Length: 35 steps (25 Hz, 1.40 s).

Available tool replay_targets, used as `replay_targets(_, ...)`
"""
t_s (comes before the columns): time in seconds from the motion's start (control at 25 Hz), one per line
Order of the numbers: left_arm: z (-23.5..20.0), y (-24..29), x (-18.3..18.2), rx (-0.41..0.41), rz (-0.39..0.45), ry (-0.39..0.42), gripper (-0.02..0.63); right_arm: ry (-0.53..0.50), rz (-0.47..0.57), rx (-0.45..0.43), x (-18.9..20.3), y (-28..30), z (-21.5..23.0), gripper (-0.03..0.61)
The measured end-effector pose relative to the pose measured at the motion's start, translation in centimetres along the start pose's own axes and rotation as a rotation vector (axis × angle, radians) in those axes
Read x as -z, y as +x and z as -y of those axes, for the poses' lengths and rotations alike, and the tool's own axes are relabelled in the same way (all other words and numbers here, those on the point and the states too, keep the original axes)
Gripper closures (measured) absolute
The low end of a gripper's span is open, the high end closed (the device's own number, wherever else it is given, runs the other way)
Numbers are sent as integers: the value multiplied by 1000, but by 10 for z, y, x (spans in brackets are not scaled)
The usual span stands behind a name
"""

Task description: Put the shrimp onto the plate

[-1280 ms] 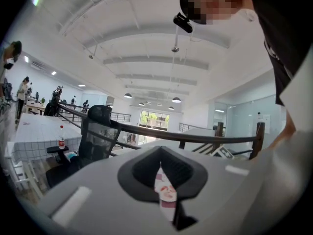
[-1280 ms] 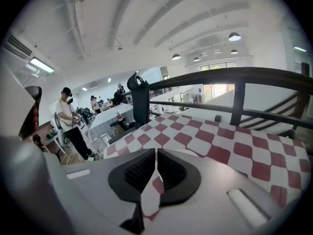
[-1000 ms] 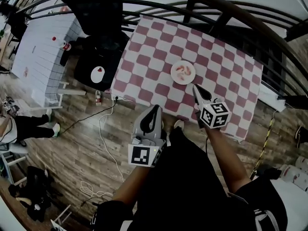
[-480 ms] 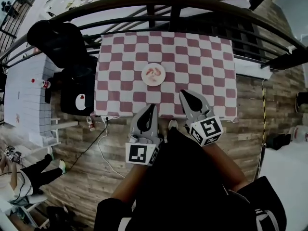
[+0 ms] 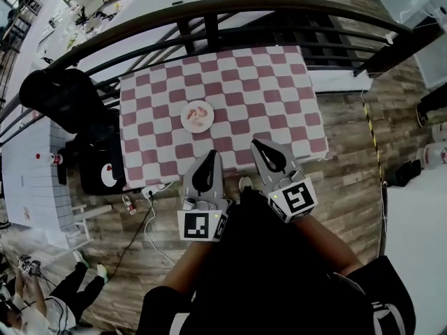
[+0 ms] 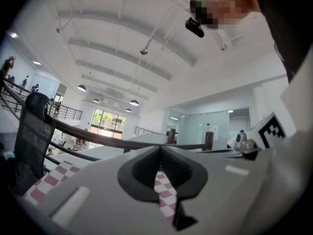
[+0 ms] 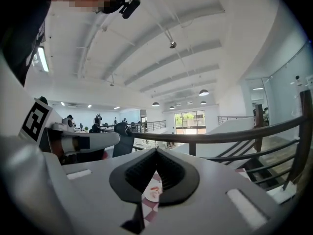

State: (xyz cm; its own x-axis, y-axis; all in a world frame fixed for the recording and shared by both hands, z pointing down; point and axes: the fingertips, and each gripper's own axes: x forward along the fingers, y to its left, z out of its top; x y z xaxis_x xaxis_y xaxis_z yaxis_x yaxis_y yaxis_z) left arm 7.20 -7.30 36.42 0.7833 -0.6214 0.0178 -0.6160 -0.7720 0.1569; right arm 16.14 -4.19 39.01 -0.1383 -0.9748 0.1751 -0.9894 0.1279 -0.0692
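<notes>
Checkered table (image 5: 265, 82), plate (image 5: 197, 116) on it

A wood-plank floor (image 5: 349, 187) is stretching out under a table in a red-and-white checked cloth (image 5: 279, 82), which is standing against a curved dark railing (image 5: 209, 9) on the far side. A black office chair (image 5: 59, 96) is sitting to the left, near a white table (image 5: 28, 180). Round ceiling lamps (image 7: 203, 92) are glowing under the white beams, and daylight is coming through the far windows (image 7: 188, 119).

Grey left claw (image 5: 210, 154), right claw (image 5: 256, 144) — black-lined; white marker cubes (image 5: 202, 225); black clothing (image 5: 269, 271).
</notes>
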Motion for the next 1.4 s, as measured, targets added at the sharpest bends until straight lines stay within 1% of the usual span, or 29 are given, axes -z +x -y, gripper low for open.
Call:
replay_targets(0.24,17,0,-8,34,17,63,606,-25,63,72,-19,-21,6,580)
replay_targets(0.36,19,-2,-10,32,27,99,606,-33,88,106,-24,-26,9,580)
replay_targets(0.48,17,-4,-13,30,39,118,606,-38,107,121,-30,-28,9,580)
replay_targets(0.68,18,-10,-17,35,27,118,606,-60,121,128,-38,-27,2,581)
replay_targets(0.76,16,-13,-18,31,38,122,606,-67,118,121,-37,-26,-3,581)
replay_targets(0.88,12,-16,-13,24,24,119,606,-61,111,103,-33,-25,-10,581)
replay_targets(1.04,11,-15,-19,25,59,123,606,-75,111,84,-31,-24,-17,581)
replay_targets(1.2,9,-15,-16,29,48,107,606,-89,111,74,-32,-22,-21,581)
replay_targets(1.28,6,-14,-17,22,45,106,606,-87,112,74,-31,-21,-21,581)
replay_targets(1.4,6,-13,-15,36,45,111,606,-87,116,71,-31,-19,-22,581)
